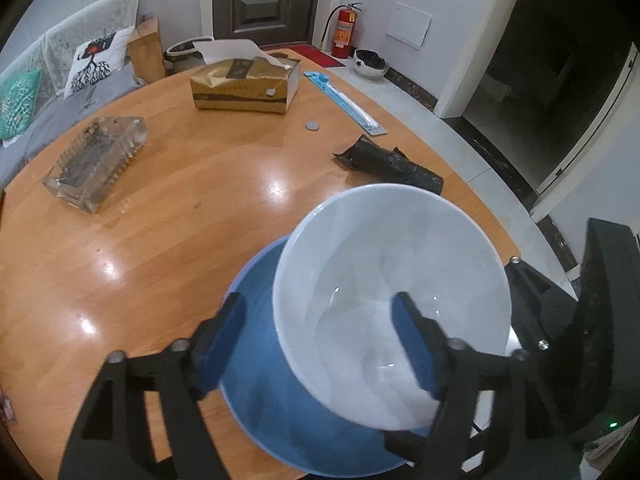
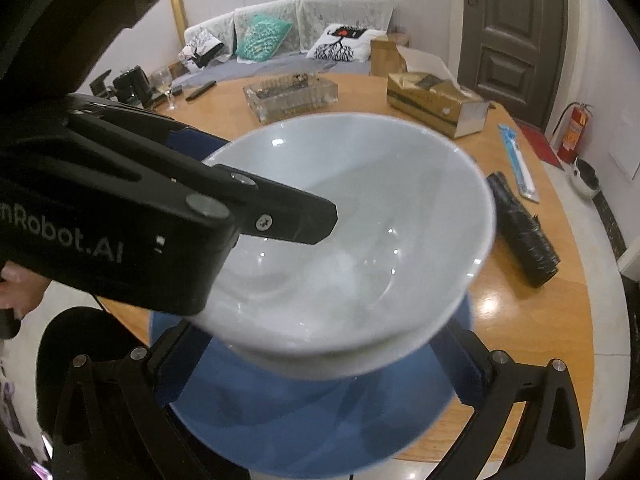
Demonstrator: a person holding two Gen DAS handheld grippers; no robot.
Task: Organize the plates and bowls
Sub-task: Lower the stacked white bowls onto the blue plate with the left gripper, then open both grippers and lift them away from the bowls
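A white bowl (image 1: 384,264) hangs tilted over a blue plate (image 1: 280,420) on the round wooden table (image 1: 160,240). My left gripper (image 1: 324,344) stands wide apart, one blue pad outside the bowl's wall and one inside; the pads do not press it. In the right wrist view the white bowl (image 2: 360,240) sits above the blue plate (image 2: 300,412), and the left gripper's finger (image 2: 288,216) reaches over the bowl's rim. My right gripper (image 2: 320,372) is open, its fingers to either side under the bowl, over the plate.
A glass ashtray (image 1: 96,160), a tissue box (image 1: 244,84), a coin (image 1: 312,125), a blue-packed toothbrush (image 1: 344,100) and a black roll (image 1: 392,164) lie on the far half of the table. A sofa stands behind.
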